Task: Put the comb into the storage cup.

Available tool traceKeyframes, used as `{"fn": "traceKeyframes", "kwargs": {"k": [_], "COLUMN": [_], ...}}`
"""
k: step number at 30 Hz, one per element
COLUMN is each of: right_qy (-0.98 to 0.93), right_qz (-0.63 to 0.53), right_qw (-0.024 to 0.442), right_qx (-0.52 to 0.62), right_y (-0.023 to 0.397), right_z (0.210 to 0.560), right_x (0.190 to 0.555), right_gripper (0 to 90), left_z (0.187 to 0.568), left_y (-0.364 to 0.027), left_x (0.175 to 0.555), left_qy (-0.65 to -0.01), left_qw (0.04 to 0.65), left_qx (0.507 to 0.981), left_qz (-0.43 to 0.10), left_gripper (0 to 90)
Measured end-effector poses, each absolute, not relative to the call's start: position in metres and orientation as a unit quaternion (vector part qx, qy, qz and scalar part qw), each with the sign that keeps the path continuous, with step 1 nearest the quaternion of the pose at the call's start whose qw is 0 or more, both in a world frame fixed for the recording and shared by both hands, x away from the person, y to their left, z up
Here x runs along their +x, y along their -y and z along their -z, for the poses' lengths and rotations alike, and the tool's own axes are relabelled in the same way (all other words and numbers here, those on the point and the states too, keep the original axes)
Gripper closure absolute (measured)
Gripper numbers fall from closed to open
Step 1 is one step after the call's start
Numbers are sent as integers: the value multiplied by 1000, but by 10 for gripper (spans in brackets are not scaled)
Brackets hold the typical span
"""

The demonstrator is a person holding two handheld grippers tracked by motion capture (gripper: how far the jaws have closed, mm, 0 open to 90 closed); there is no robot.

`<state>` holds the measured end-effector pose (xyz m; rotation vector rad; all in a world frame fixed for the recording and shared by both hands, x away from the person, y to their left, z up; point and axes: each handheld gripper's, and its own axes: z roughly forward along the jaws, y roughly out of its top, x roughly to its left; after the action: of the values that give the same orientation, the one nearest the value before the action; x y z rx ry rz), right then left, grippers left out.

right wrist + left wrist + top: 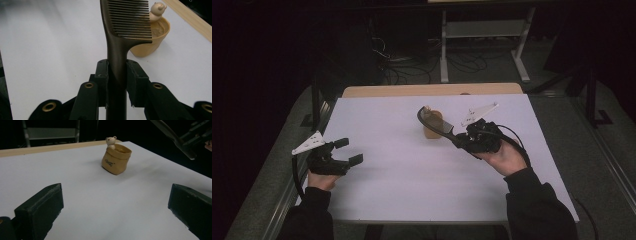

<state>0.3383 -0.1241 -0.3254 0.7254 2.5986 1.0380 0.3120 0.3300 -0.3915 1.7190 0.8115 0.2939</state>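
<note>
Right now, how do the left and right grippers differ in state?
The left gripper has its jaws wide apart with nothing between them; the right gripper is shut on the handle of a dark plastic comb. The left sits near the table's left edge; the right reaches toward the tan pouch-shaped pot. Both are black and hand-held.

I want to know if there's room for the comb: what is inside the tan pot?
A small bear figure peeks over the back rim of the tan pot. The pot's bottom is hidden by its wall and, in the right gripper view, by the comb.
</note>
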Motion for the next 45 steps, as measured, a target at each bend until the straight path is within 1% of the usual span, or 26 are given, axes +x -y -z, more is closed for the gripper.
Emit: {"fn": "traceKeyframes", "kwargs": {"k": [17, 21, 31, 36, 45], "right_qy": [-889, -888, -888, -887, -885], "right_qz": [-372, -375, -379, -382, -390], "right_qw": [141, 144, 149, 149, 153], "right_qx": [229, 226, 214, 211, 202], "right_y": [110, 106, 98, 94, 85], "right_z": [310, 307, 302, 301, 300], "right_x": [342, 342, 344, 345, 347], "right_gripper": [711, 711, 711, 711, 711], "left_z": [370, 367, 355, 351, 345], "left_y": [-309, -303, -288, -278, -268], "left_x": [324, 326, 336, 340, 346], "left_qy": [-322, -320, -307, -304, -298], "left_qw": [574, 567, 578, 570, 584], "left_qx": [743, 747, 747, 755, 749], "left_qz": [-123, -131, -120, -113, -97], "left_gripper": [0, 0, 0, 0, 0]}}
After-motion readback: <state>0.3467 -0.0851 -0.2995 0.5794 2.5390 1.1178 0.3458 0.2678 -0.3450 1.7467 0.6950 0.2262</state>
